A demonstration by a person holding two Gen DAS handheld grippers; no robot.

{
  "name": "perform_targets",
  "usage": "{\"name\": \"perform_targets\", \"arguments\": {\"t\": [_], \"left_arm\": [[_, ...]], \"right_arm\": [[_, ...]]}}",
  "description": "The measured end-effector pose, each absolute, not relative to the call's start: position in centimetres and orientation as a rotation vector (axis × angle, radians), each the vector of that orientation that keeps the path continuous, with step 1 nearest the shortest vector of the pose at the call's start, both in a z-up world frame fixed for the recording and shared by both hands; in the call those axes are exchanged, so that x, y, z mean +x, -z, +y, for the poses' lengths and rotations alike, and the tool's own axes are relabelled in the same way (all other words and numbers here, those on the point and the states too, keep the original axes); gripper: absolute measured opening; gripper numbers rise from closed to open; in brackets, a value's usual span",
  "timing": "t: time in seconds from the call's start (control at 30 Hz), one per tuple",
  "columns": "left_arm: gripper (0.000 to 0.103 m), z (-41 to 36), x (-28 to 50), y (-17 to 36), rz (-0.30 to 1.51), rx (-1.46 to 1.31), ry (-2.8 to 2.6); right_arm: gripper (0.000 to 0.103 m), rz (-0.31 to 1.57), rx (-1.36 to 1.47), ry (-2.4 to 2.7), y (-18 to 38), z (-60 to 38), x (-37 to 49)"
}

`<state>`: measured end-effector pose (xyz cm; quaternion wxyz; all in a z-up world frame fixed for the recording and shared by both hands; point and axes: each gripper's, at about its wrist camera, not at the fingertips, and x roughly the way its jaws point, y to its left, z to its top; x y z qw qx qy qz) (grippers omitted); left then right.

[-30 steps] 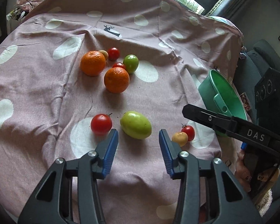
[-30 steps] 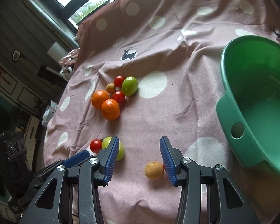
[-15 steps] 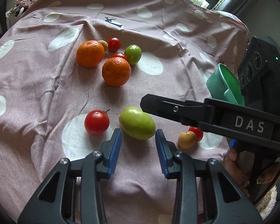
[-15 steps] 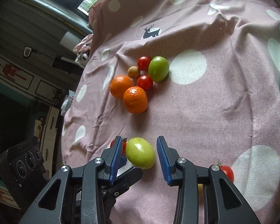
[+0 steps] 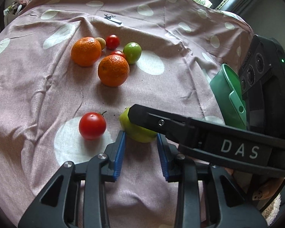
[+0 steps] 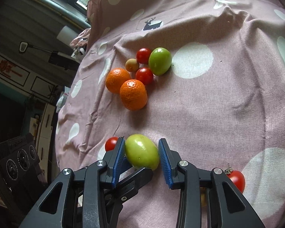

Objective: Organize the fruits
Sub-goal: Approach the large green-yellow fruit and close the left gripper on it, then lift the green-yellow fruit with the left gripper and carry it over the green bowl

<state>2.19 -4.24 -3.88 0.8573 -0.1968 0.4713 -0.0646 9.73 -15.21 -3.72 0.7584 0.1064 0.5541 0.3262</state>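
Note:
A green oval fruit [image 5: 136, 133] lies on the pink spotted cloth [image 5: 47, 95], and both grippers are on it. My left gripper [image 5: 140, 134] takes its near end between the blue pad tips, the jaws still closing. My right gripper [image 6: 141, 142] comes from the other side and holds the oval fruit [image 6: 141, 153] across its middle, also still closing. One finger [image 5: 180, 129] of the right gripper crosses over the fruit in the left wrist view. A red tomato [image 5: 92, 125] sits just left of the fruit.
Farther back lie two oranges [image 5: 86, 51] [image 5: 113, 70], a round green fruit [image 5: 132, 52], two small red tomatoes [image 5: 112, 41] and a tan fruit [image 5: 102, 42]. A green basin [image 5: 228, 95] stands at the right. Another red tomato [image 6: 236, 179] lies by the right gripper.
My right gripper swung left, away from the yellow fruit and the basin, onto the green oval fruit. Both grippers narrowed around that fruit. The left one edged forward.

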Motion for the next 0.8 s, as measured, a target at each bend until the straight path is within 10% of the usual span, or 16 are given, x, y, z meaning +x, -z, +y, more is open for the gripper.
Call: {"name": "perform_targets", "arguments": {"t": [0.8], "left_arm": [[0.027,-5.0,2.9,4.6,1.02,-0.399,0.147]], "right_arm": [[0.039,1.222,0.195,-0.696,4.4,-14.6,9.1]]}}
